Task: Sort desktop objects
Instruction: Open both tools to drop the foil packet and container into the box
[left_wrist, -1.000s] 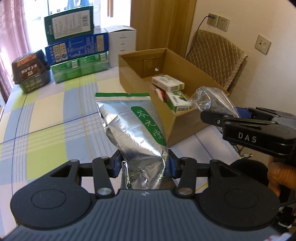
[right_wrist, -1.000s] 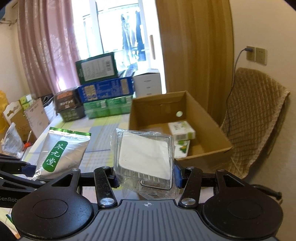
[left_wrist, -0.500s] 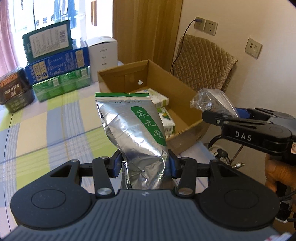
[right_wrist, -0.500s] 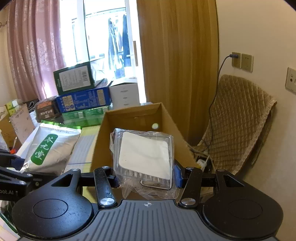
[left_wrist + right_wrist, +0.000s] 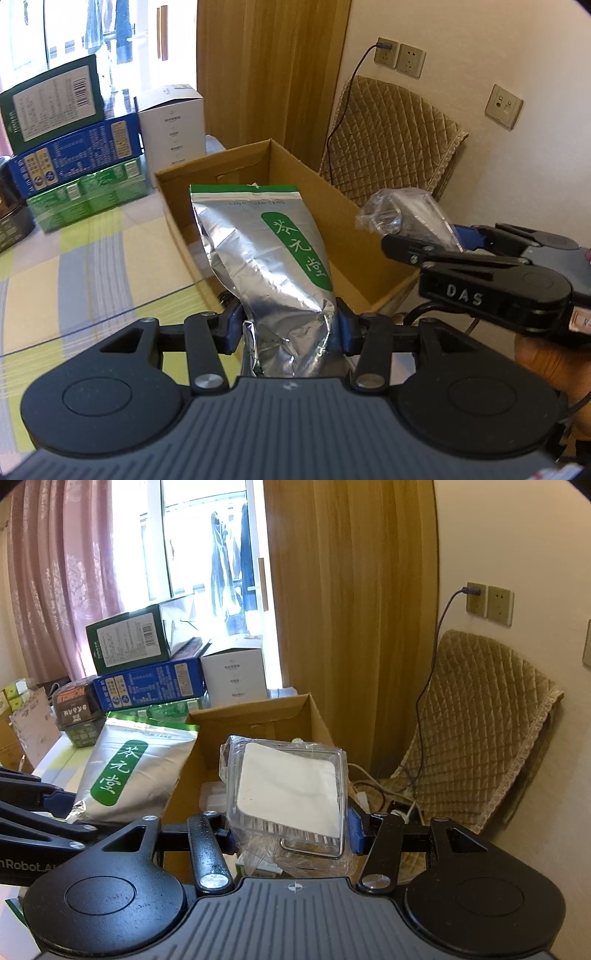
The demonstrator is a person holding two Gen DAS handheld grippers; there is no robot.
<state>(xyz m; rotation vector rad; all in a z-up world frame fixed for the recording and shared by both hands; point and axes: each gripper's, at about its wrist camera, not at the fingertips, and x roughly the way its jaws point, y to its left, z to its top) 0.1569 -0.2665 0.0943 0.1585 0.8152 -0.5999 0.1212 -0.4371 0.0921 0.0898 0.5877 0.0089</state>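
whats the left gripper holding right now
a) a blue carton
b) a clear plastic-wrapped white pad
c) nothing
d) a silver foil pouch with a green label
d: in the left wrist view the left gripper is closed on the bottom of the silver foil pouch, whose green label faces the camera; the plastic-wrapped pad sits in the right gripper.

checked tablecloth (image 5: 110, 258), cardboard box (image 5: 295, 177), stacked cartons (image 5: 81, 162)

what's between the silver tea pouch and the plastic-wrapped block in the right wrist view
The near left corner of the open cardboard box shows between the silver tea pouch and the plastic-wrapped block; no loose item sits there.
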